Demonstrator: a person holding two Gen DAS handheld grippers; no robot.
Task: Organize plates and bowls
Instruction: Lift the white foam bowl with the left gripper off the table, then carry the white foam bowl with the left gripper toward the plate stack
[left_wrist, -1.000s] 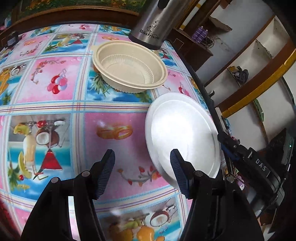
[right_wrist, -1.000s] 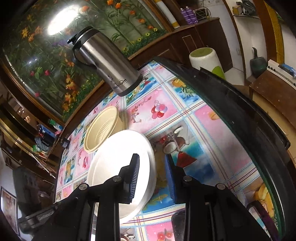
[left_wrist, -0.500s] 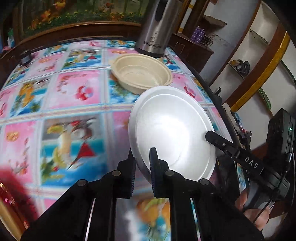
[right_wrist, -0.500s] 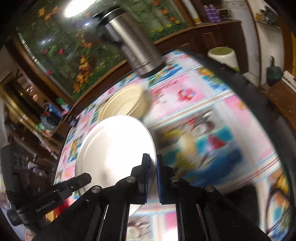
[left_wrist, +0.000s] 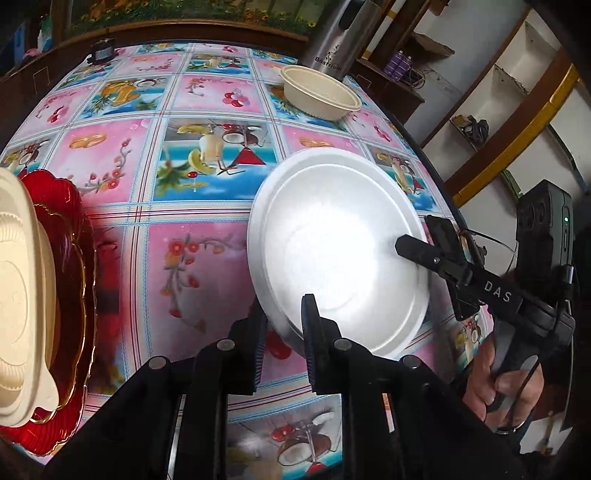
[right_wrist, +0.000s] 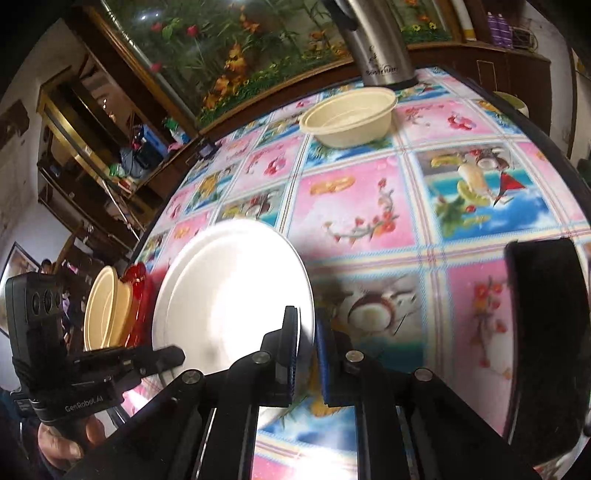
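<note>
A white foam plate (left_wrist: 332, 258) hangs tilted above the patterned tablecloth, held from both sides. My left gripper (left_wrist: 282, 334) is shut on its near-left rim, and my right gripper (right_wrist: 306, 350) is shut on the opposite rim. In the left wrist view the right gripper (left_wrist: 417, 251) reaches in over the plate's right edge. In the right wrist view the left gripper (right_wrist: 162, 360) shows at the plate's lower left. A cream bowl (left_wrist: 319, 98) stands far back by a steel flask (left_wrist: 340, 40). At the left a red plate (left_wrist: 74, 258) carries another cream bowl (left_wrist: 18, 295).
The steel flask (right_wrist: 380, 44) stands at the table's far edge behind the cream bowl (right_wrist: 349, 118). A black round object (right_wrist: 546, 332) sits at the right in the right wrist view. The table's dark rim (left_wrist: 424, 155) runs close on the right. A hand (left_wrist: 509, 387) grips the right tool.
Both grippers went from open to shut on the white plate's rim. They have carried the plate left, away from the cream bowl, and the red plate has come into view.
</note>
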